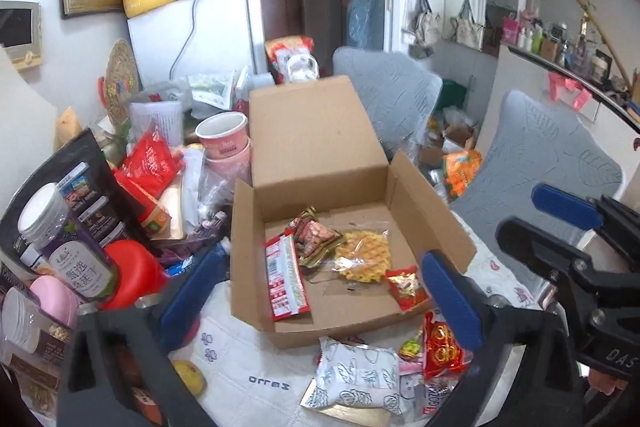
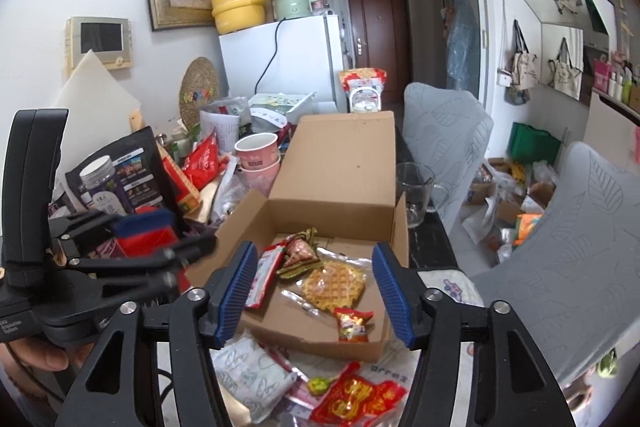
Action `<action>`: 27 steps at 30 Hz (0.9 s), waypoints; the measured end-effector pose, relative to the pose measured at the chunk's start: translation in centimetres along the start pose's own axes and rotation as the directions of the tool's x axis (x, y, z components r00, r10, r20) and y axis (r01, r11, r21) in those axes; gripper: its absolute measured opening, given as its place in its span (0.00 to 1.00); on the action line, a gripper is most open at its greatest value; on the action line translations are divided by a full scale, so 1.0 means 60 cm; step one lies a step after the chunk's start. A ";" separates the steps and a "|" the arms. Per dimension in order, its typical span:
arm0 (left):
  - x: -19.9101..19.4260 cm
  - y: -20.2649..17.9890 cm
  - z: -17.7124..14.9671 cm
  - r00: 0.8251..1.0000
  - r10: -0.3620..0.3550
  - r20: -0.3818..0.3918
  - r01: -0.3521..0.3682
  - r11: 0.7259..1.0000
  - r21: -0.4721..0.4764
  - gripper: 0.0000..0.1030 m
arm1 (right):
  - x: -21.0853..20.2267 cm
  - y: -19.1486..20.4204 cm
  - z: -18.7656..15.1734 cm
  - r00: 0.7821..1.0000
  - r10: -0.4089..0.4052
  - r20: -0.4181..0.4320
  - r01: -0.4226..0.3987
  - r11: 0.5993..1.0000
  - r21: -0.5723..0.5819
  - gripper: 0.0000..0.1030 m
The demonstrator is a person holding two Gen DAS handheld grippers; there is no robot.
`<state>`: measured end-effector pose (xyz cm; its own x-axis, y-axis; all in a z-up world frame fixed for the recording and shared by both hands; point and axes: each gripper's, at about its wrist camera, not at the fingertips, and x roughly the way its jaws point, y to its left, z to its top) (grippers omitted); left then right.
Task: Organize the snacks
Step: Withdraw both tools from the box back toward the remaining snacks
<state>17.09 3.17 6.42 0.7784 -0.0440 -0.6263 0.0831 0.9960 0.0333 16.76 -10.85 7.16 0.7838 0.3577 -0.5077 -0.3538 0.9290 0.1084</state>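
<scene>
- Left gripper (image 1: 320,291) gapes wide, nothing between its pads.
- Right gripper (image 2: 316,295) stands parted and empty.
- Open cardboard box (image 2: 280,327) holds a waffle packet (image 2: 334,285); more snack packets (image 2: 348,399) lie before it.

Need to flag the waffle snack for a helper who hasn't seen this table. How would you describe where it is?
Find the open cardboard box in the middle of the cluttered table. The waffle snack lies flat on the box floor, between a long red-and-white packet on one side and a small red packet near the front wall. It is the only round, golden, grid-patterned piece, sealed in clear wrap.
</scene>
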 end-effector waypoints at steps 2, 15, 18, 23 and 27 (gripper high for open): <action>-0.012 0.002 -0.006 1.000 -0.014 -0.001 0.014 1.000 -0.004 1.00 | -0.014 0.001 -0.009 1.000 -0.005 0.006 0.005 1.000 0.005 0.63; -0.083 -0.006 -0.058 0.999 -0.041 0.022 0.040 0.999 0.018 1.00 | -0.092 0.025 -0.069 0.999 -0.037 0.035 0.037 0.999 0.009 0.69; -0.098 -0.008 -0.072 0.999 -0.043 0.026 0.043 0.999 0.030 1.00 | -0.103 0.029 -0.081 0.999 -0.038 0.035 0.038 0.999 0.012 0.70; -0.118 -0.012 -0.092 0.998 -0.055 0.032 0.054 0.998 0.043 1.00 | -0.119 0.037 -0.102 0.999 -0.035 0.035 0.034 0.999 0.020 0.70; -0.133 -0.018 -0.109 0.997 -0.048 0.053 0.044 0.997 0.069 1.00 | -0.129 0.041 -0.118 0.999 -0.035 0.034 0.035 0.999 0.020 0.71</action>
<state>6.71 2.98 6.25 0.8055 -0.0960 -0.5847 0.1602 0.9853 0.0589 6.22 -11.98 5.32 0.8127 0.3276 -0.4819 -0.3160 0.9426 0.1079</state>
